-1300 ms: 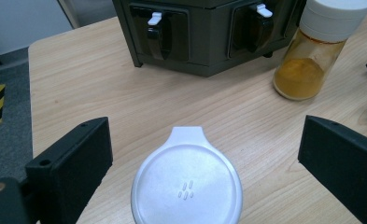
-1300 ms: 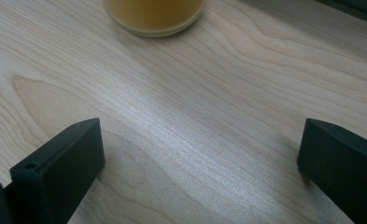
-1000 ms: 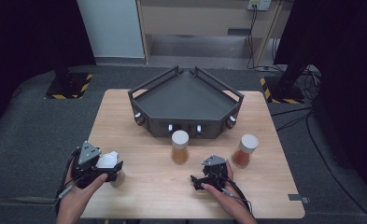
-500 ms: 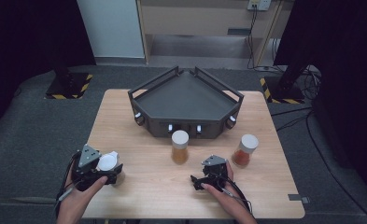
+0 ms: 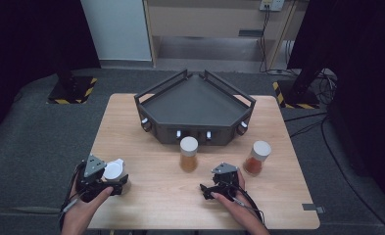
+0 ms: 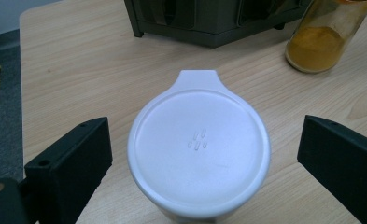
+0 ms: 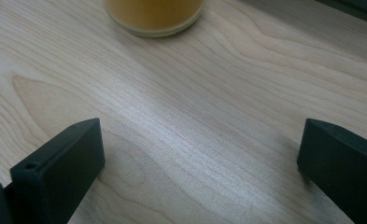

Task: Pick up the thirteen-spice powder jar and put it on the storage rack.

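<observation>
The white-lidded jar (image 6: 199, 151) stands upright on the wooden table (image 5: 146, 112) near its front-left corner, at about 8 o'clock from the table's middle. The left gripper (image 5: 103, 177) sits around it — in the left gripper view its two black jaws are spread wide, one on each side of the round lid, with bare wood showing in the gap on both sides, so neither jaw touches the jar. The lid's small tab points to 12 o'clock in that view, toward the dark tray (image 5: 195, 105) at the back of the table.

The right gripper (image 5: 218, 185) rests low over the table's front edge, at roughly 5 o'clock from the middle. Its jaws are spread too, with nothing between them but wood grain.

A jar of yellow powder (image 5: 188, 153) stands just in front of the tray — at 11 o'clock from the right gripper. A jar of orange-red powder (image 5: 256, 158) stands at its 2 o'clock, well apart from the yellow one.
</observation>
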Motion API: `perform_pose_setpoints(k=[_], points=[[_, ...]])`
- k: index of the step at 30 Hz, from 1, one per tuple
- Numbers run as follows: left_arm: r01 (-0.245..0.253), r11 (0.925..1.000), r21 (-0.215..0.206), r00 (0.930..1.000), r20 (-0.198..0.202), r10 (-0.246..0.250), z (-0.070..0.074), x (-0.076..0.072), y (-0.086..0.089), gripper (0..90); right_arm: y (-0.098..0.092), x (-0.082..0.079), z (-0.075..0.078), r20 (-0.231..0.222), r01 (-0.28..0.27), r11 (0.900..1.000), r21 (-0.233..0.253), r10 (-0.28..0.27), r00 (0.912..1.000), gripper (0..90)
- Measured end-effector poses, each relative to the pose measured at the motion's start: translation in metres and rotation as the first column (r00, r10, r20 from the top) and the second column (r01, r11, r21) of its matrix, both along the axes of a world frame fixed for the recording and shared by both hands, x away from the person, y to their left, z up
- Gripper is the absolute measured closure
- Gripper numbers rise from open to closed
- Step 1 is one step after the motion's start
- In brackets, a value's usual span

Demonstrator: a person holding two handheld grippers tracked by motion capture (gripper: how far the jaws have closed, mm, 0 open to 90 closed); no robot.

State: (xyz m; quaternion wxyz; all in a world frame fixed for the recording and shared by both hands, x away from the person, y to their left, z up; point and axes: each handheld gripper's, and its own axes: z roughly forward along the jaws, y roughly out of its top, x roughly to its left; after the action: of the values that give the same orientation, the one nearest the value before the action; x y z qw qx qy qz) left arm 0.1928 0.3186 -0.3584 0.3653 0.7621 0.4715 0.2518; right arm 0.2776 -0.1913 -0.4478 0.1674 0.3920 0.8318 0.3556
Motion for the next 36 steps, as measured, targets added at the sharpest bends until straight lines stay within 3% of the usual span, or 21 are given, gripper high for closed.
perform_pose_setpoints(k=[36], points=[[0.009,0.9997,-0.021,0.9992,-0.039,-0.010,-0.032,0.006,0.004,2.6,0.000,0.000,0.000,0.000,0.000,1.000,0.000,0.000,1.0000,0.7]])
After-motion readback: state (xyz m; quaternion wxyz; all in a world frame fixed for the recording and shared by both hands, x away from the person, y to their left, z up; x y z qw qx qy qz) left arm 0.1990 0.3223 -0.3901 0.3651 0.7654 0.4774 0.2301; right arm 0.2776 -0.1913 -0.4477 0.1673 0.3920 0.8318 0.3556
